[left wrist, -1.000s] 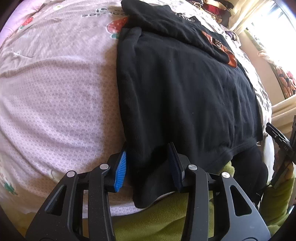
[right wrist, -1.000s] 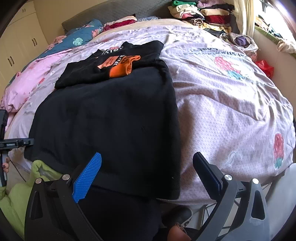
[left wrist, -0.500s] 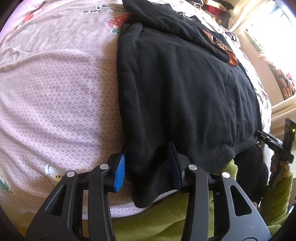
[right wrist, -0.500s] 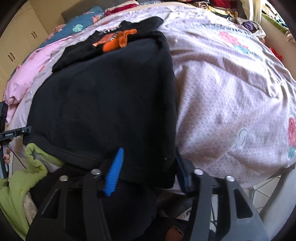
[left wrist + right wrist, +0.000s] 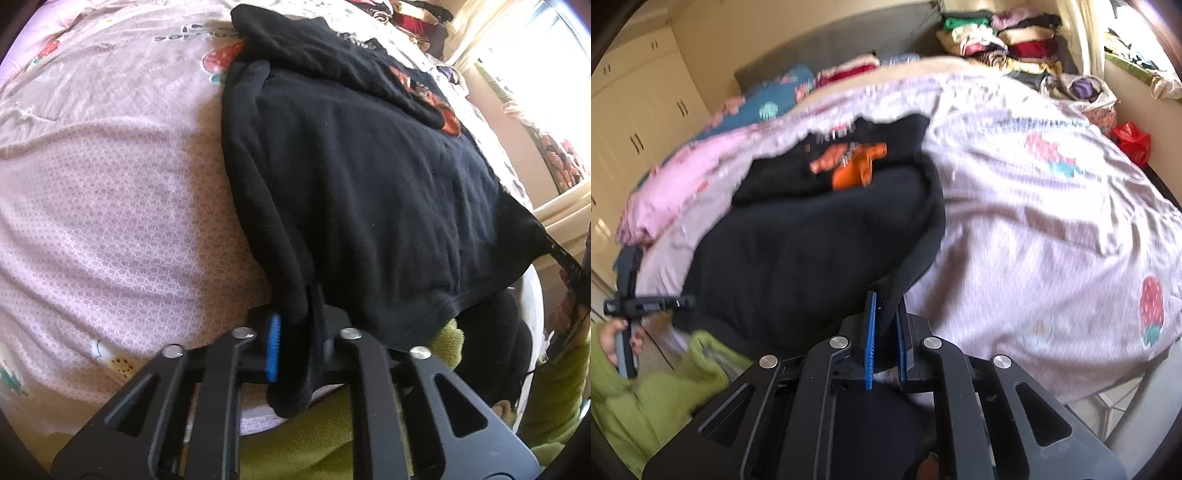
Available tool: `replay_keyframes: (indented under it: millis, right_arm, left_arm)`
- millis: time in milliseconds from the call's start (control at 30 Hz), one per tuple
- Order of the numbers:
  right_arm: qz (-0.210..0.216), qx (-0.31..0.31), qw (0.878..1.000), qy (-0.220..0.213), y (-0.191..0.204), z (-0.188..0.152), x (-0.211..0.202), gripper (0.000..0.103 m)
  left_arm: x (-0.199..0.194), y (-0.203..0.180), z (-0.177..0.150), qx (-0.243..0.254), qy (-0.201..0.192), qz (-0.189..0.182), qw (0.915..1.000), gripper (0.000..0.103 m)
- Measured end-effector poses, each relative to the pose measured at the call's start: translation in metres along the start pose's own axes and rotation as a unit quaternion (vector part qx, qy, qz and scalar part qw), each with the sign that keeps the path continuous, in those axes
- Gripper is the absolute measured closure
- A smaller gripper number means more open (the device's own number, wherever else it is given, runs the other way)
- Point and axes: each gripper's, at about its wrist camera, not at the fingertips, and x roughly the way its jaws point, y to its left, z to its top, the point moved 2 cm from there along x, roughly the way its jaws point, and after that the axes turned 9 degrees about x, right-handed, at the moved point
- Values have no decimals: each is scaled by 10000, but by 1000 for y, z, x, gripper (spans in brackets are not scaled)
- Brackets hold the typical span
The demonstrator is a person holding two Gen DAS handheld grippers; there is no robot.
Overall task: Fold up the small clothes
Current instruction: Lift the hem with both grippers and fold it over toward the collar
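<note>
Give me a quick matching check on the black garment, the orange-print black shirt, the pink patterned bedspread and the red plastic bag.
Things:
1. black fleece garment
2. black shirt with orange print
3. pink patterned bedspread
4. red plastic bag

States:
A. beyond the bed's right edge
B. near corners clamped by left gripper and right gripper
C. under both garments
D. lying behind the clamped garment

Pairs: 1-B, 2-D, 3-C, 4-A

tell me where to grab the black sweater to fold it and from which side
Grip the black sweater at its two near hem corners, coming in from the bed's near edge. The hem hangs over that edge, free to pinch. The left gripper and right gripper already hold it there.
</note>
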Motion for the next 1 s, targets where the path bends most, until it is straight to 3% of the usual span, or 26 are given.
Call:
replay_keyframes:
  millis: [233,633,1000]
  right_arm:
    - [54,181,9985,-510,5,28,-16,95]
    - [-4,566,9940,-940,7,57,-27,95]
    - [-107,499,9920,-1152,19,89,-30,95]
  left_arm:
    - [-40,15,19,-148,-630,-315,9974,101]
    - [-92,25,75,-163,-1751,-364,9837,101]
    - [-105,26,105,-241,-2108,-381,9765,101]
